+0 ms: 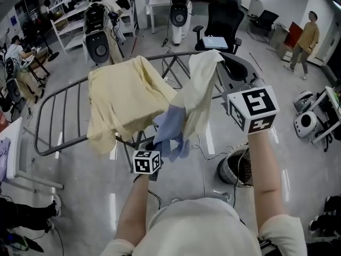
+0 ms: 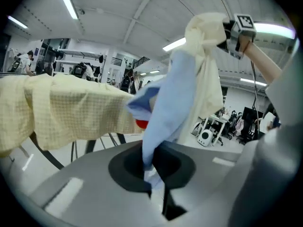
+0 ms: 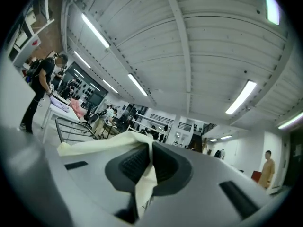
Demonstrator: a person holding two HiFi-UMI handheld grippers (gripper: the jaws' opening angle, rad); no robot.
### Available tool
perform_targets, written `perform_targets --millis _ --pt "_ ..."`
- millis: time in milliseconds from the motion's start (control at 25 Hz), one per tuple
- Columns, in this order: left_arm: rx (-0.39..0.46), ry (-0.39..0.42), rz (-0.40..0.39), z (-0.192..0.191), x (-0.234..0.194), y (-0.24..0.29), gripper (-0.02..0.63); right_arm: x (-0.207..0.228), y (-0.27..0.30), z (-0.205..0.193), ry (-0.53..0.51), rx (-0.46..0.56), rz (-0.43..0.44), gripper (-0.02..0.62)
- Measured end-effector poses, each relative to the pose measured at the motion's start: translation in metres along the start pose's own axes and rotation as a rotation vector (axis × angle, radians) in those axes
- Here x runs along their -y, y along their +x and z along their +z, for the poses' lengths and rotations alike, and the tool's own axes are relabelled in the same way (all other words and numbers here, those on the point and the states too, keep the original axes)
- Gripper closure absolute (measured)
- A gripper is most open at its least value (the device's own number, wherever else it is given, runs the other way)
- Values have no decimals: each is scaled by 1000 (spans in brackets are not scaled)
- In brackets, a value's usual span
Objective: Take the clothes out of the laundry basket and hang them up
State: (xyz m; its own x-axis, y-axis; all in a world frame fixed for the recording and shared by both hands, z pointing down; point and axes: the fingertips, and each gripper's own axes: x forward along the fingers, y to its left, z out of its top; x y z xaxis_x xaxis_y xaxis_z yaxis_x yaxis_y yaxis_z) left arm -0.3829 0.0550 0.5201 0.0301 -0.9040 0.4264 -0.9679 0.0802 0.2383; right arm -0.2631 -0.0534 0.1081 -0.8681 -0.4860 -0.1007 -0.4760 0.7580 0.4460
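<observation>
A grey drying rack (image 1: 58,108) stands ahead with a pale yellow garment (image 1: 125,97) draped over it; the same yellow garment (image 2: 66,110) fills the left of the left gripper view. My left gripper (image 2: 151,167) is shut on a light blue cloth (image 2: 165,108), which hangs bunched beside the rack (image 1: 170,132). My right gripper (image 3: 147,167) is raised higher and is shut on a cream garment (image 3: 142,183) that hangs down from it (image 1: 202,89). The blue cloth hangs against the cream garment's lower part. A dark round laundry basket (image 1: 240,167) sits on the floor by my right forearm.
A black office chair (image 1: 221,20) stands behind the rack. Shelves and machines (image 1: 97,44) line the far left. A person (image 1: 306,39) walks at far right, and a white device (image 1: 306,124) sits on the floor there. Cables (image 1: 205,159) trail near the basket.
</observation>
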Motion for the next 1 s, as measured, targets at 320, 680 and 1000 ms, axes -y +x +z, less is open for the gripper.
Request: perform_targets --millis 320,680,1000 --pt "251 96 72 131 -35 -43 594 80 -29 -73 -12 -186 -190 580" --pt "432 245 129 291 -17 -27 594 175 -52 -148 75 -301 -384 580" --pt "486 330 204 398 -24 67 594 249 -2 -215 94 -317 -400 580"
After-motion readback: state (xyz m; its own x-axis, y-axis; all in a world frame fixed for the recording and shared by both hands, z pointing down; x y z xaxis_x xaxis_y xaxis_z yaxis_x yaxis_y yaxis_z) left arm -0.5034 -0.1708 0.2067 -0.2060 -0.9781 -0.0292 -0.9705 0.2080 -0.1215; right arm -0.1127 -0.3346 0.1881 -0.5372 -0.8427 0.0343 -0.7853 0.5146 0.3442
